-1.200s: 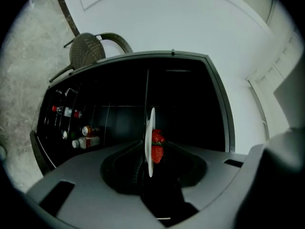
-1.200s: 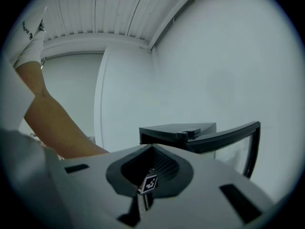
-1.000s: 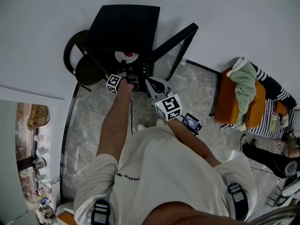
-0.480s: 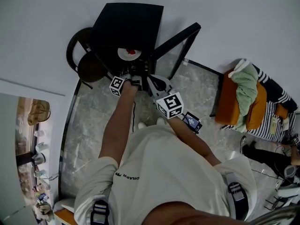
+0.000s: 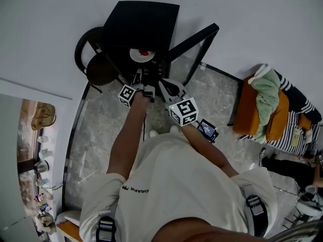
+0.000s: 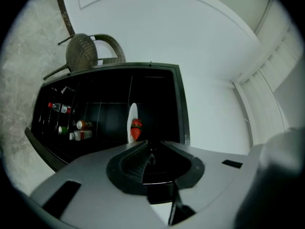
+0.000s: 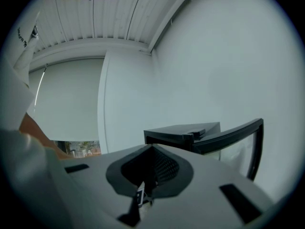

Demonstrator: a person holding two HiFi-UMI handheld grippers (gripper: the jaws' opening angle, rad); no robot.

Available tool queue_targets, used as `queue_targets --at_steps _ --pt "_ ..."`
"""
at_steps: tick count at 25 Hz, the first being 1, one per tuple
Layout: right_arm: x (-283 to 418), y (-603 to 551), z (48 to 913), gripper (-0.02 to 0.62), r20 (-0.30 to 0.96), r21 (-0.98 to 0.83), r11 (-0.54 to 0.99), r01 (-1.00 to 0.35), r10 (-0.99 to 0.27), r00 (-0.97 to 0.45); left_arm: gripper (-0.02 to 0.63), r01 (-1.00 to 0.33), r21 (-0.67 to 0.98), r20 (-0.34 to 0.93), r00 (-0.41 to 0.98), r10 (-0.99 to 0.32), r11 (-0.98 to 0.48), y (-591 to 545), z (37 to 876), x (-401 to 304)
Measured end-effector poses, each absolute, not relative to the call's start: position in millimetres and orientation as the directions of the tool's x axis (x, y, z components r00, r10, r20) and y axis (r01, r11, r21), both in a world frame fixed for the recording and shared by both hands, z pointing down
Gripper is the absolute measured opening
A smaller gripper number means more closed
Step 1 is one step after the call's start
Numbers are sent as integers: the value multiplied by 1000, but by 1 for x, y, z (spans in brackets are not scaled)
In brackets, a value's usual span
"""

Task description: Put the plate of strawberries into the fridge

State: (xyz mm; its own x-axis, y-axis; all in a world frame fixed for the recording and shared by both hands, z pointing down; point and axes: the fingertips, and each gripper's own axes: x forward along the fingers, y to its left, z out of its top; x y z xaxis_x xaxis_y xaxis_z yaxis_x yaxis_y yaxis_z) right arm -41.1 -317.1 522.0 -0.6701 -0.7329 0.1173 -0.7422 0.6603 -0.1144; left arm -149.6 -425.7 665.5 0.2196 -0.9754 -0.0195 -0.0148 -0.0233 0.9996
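The black fridge (image 5: 144,26) stands open, its glass door (image 5: 194,42) swung out to the right. Inside, on a shelf, the white plate (image 5: 142,55) carries red strawberries (image 5: 144,52). The left gripper view shows the plate (image 6: 132,120) edge-on, with a strawberry (image 6: 137,129) just beyond the jaws. My left gripper (image 5: 138,78) (image 6: 152,144) hangs at the fridge's mouth, short of the plate; its jaws are closing with nothing between them. My right gripper (image 5: 166,87) (image 7: 152,148) is held beside it, shut and empty, pointing at the fridge top and door (image 7: 233,137).
Bottles and cans (image 6: 78,136) lie on the fridge's lower left shelves. A round wicker chair (image 5: 96,67) (image 6: 82,56) stands left of the fridge. An orange seat with green cloth (image 5: 262,107) sits at the right. The floor is grey marble (image 5: 101,130).
My left gripper has drawn back a little from the plate, which stays on the fridge shelf. The right gripper has hardly moved.
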Motion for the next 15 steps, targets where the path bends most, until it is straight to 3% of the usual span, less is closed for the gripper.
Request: queue_targets --at_steps 9,15 --pt "-38 -316 521 11 111 -117 657 -744 -736 -668 18 21 995 -96 256 -962 -94 -402 625 -128" --pt "-33 -313 524 11 120 -131 646 -752 -743 -659 3 -36 989 -128 265 -956 -143 -379 596 -122"
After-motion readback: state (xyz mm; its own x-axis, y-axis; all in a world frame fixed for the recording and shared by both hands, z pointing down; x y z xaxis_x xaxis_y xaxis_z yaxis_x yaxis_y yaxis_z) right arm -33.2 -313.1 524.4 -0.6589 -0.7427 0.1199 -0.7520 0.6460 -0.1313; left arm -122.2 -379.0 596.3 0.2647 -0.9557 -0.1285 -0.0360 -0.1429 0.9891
